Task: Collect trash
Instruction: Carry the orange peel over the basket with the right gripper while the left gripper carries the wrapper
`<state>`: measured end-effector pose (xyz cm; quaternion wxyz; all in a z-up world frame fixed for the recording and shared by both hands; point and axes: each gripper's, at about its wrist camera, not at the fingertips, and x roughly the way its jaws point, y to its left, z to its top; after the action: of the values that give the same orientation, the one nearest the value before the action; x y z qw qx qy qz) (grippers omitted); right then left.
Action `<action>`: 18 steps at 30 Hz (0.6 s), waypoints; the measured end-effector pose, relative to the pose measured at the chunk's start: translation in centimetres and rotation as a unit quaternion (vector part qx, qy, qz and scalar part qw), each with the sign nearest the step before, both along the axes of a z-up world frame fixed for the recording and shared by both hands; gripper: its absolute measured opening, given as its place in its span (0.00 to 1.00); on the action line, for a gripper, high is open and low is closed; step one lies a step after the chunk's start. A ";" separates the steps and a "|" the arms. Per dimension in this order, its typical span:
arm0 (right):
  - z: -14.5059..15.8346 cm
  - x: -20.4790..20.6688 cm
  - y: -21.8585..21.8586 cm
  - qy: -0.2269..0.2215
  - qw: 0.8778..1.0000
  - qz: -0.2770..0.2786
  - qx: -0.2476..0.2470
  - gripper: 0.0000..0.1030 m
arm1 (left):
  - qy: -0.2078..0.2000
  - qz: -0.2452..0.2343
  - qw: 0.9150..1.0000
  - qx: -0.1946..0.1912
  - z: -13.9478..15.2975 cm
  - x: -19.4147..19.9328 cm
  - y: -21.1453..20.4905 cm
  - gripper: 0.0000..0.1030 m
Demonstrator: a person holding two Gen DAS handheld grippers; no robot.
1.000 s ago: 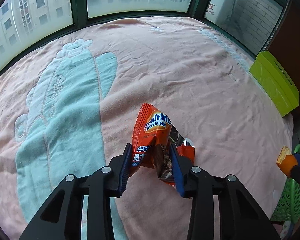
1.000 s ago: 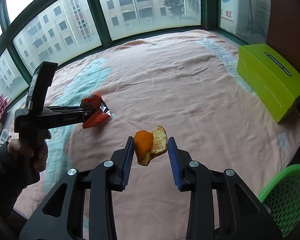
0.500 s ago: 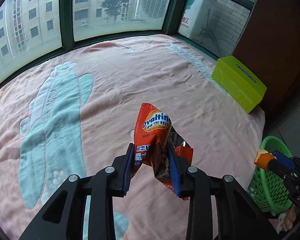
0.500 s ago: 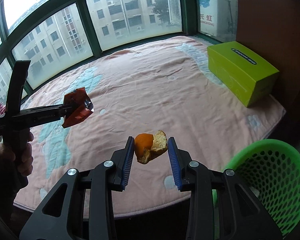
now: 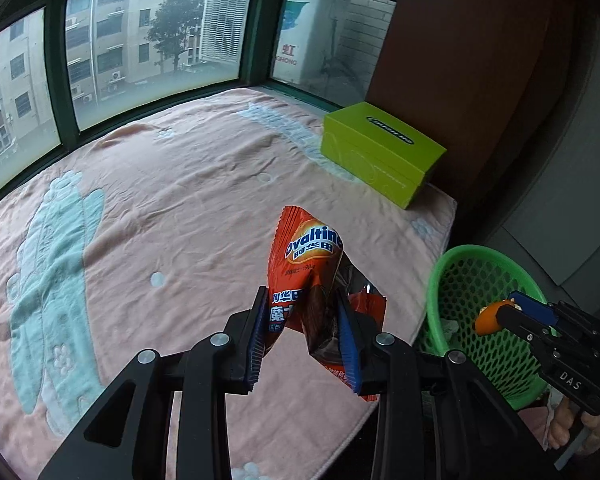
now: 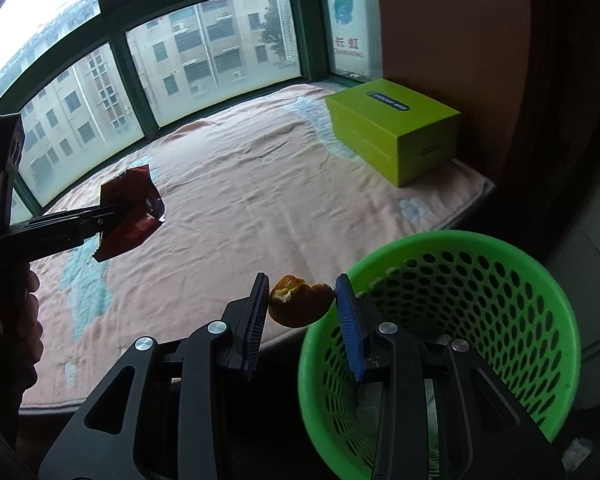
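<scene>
My left gripper (image 5: pixel 302 312) is shut on a crumpled orange Ovaltine wrapper (image 5: pixel 312 256), held in the air above the pink blanket (image 5: pixel 172 208) near its right edge. In the right wrist view the same wrapper (image 6: pixel 130 212) hangs at the left in the left gripper (image 6: pixel 112 220). My right gripper (image 6: pixel 302 300) is shut on a piece of orange peel (image 6: pixel 300 304), just left of the rim of the green mesh basket (image 6: pixel 500 264). From the left wrist view, the peel (image 5: pixel 486 320) in the right gripper (image 5: pixel 500 314) hangs over the basket (image 5: pixel 464 272).
A lime-green box (image 5: pixel 380 152) sits on the blanket's far right corner beside a brown wall. Windows with dark green frames run along the far side. The basket stands on the floor off the blanket's right edge, with pale scraps (image 5: pixel 448 326) at its bottom. A hand (image 6: pixel 16 320) grips the left tool.
Both grippers have swung right and risen with their loads. The basket has come fully into view, and the peel now sits at its rim instead of over the blanket.
</scene>
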<state>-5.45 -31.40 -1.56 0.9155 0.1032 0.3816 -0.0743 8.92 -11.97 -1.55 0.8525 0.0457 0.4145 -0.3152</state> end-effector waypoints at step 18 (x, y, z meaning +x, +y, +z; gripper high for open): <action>-0.1 -7.7 -7.3 -0.005 0.993 -0.114 -0.001 0.34 | -0.009 -0.114 0.993 -0.007 1.4 -6.1 -9.8 0.31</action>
<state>-13.17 -38.71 -1.64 0.9031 0.1451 0.3628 -0.1781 2.84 -21.81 -0.11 0.8153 0.0898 0.3965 -0.4122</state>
